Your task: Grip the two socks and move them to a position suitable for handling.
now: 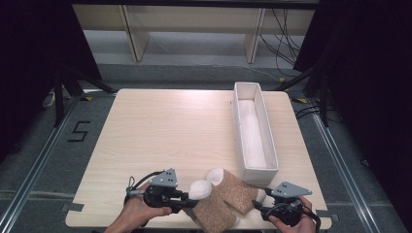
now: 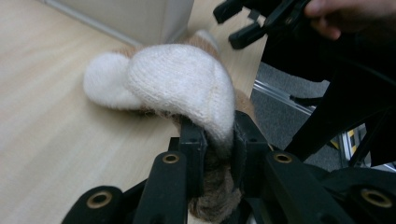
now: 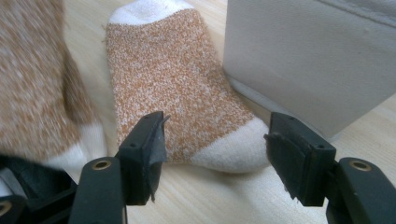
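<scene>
Hands come in over the bench's near edge, one on each gripper. The left gripper point(image 1: 187, 200) lies low and level near the middle of that edge, pointing right, and its fingers point(image 2: 194, 154) are clamped on the white cuff of the nearer sock point(image 1: 210, 209), which bulges up over them. The right gripper point(image 1: 258, 208) sits by the near right corner, pointing left and away, its fingers point(image 3: 144, 149) spread wide on either side of the white toe of the second sock point(image 3: 175, 93). That sock lies flat on the bench point(image 1: 165, 131), just beside the near end of the white tray point(image 1: 270, 141).
</scene>
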Demonstrator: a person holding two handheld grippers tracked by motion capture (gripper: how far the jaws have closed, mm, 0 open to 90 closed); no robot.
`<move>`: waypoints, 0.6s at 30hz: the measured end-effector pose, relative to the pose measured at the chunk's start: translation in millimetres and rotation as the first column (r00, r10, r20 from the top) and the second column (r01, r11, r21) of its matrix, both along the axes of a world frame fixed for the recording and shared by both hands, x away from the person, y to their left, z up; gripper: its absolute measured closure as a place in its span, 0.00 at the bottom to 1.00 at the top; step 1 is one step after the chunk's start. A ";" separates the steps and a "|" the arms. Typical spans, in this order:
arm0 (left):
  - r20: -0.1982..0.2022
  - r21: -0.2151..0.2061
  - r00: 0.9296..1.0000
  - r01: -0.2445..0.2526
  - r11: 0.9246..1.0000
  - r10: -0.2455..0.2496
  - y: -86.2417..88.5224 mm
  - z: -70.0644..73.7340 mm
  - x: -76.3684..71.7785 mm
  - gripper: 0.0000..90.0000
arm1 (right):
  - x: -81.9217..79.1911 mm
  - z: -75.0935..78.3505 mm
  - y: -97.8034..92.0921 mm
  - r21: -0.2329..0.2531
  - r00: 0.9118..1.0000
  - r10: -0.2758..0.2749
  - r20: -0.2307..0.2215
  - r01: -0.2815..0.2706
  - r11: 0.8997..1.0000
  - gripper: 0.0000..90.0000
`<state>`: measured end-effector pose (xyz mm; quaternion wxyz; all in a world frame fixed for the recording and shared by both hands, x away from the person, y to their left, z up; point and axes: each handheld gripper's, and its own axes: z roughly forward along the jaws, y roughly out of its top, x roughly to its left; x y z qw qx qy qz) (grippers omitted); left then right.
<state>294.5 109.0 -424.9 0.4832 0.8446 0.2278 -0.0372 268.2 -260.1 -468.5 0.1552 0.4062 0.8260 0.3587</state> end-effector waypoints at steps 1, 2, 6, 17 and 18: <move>0.014 0.010 1.000 0.013 1.000 -0.013 2.0 6.5 0.6 0.85 | 1.0 -0.5 -0.9 -0.002 1.000 0.006 0.018 -0.006 1.000 0.42; 0.014 0.010 1.000 0.013 1.000 -0.013 2.0 6.5 0.6 0.85 | -1.3 0.2 0.1 0.012 1.000 -0.018 -0.015 0.019 1.000 0.42; 0.071 0.007 0.997 -0.020 1.000 0.019 11.8 33.5 6.7 0.85 | 0.2 0.5 -3.3 0.009 1.000 -0.018 0.003 0.018 1.000 0.42; 0.123 -0.015 0.963 -0.238 0.971 0.238 68.6 47.7 46.6 0.85 | -0.2 -0.5 -5.7 0.009 1.000 -0.028 -0.001 0.028 1.000 0.42; 0.124 -0.020 0.957 -0.261 0.965 0.262 75.5 45.5 50.8 0.85 | -0.4 -0.4 -5.6 0.011 1.000 -0.027 -0.001 0.027 1.000 0.42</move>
